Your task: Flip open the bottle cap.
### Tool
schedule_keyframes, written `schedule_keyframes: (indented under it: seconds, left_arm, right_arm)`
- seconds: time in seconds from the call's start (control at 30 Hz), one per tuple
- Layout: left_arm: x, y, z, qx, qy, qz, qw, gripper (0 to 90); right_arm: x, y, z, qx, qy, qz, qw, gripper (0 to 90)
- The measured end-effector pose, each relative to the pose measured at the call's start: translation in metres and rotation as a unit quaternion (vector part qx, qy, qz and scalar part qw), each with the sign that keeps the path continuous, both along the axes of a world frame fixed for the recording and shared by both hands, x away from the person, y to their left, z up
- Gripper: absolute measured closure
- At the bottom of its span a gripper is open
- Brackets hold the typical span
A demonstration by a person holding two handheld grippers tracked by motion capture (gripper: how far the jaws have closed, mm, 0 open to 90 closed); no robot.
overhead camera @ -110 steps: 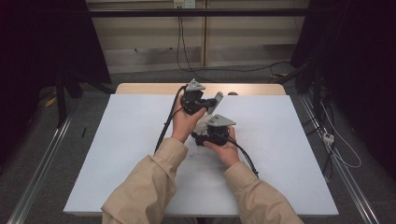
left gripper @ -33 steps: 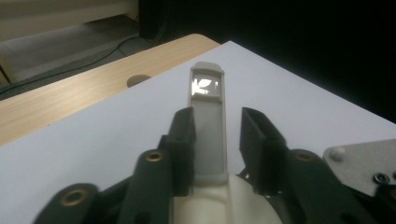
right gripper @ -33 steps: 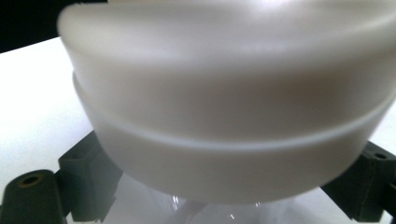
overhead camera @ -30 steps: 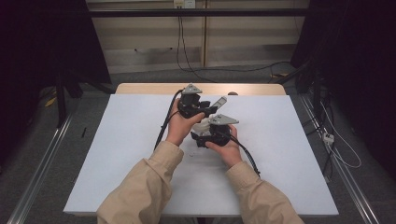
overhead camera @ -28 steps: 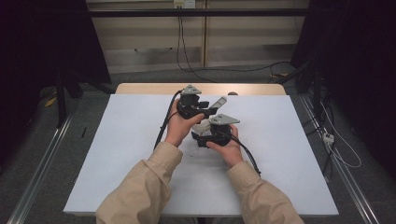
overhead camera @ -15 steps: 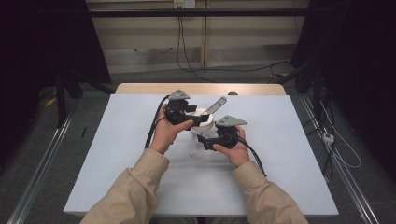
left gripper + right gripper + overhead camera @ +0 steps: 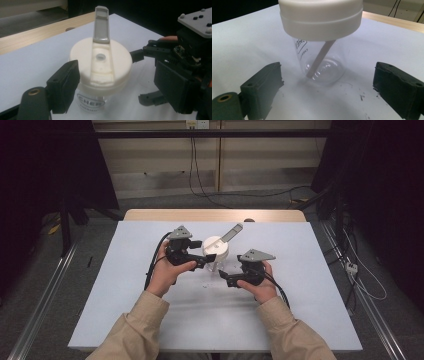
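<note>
Lidded cup (image 7: 216, 254) flanked by two grippers.
"CHER…" is printed on the cup; nothing is held by the left gripper (image 7: 204, 259), just opened wider, or the parted right gripper (image 7: 223, 279).

High view looks down; both gripper views closely share the cup (image 7: 216, 252).

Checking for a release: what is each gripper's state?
Left gripper: jaws just opening, astride the clear cup's white lid, not gripping.
Right gripper: open, holding nothing.
</note>
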State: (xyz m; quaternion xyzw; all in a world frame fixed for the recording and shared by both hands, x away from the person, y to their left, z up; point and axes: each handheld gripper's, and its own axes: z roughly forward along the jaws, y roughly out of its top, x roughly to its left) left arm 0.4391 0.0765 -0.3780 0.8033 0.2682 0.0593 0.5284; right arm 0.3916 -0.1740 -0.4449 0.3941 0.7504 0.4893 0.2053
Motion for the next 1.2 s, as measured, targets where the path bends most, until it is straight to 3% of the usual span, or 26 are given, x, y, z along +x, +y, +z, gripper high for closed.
schedule_keyframes:
  seconds: [0.5, 1.2]
  left_arm:
    - [-0.018, 0.029, -0.025, 0.014, 0.003, -0.012, 0.9998, 12.7]
    - [-0.035, 0.067, -0.046, 0.025, 0.013, 0.002, 0.9996, 12.0]
  right_arm:
    - [-0.022, -0.014, 0.003, 0.0, -0.006, 0.007, 1.0, 8.4]
    - [-0.045, -0.031, -0.001, 0.002, -0.004, 0.004, 1.0, 8.0]
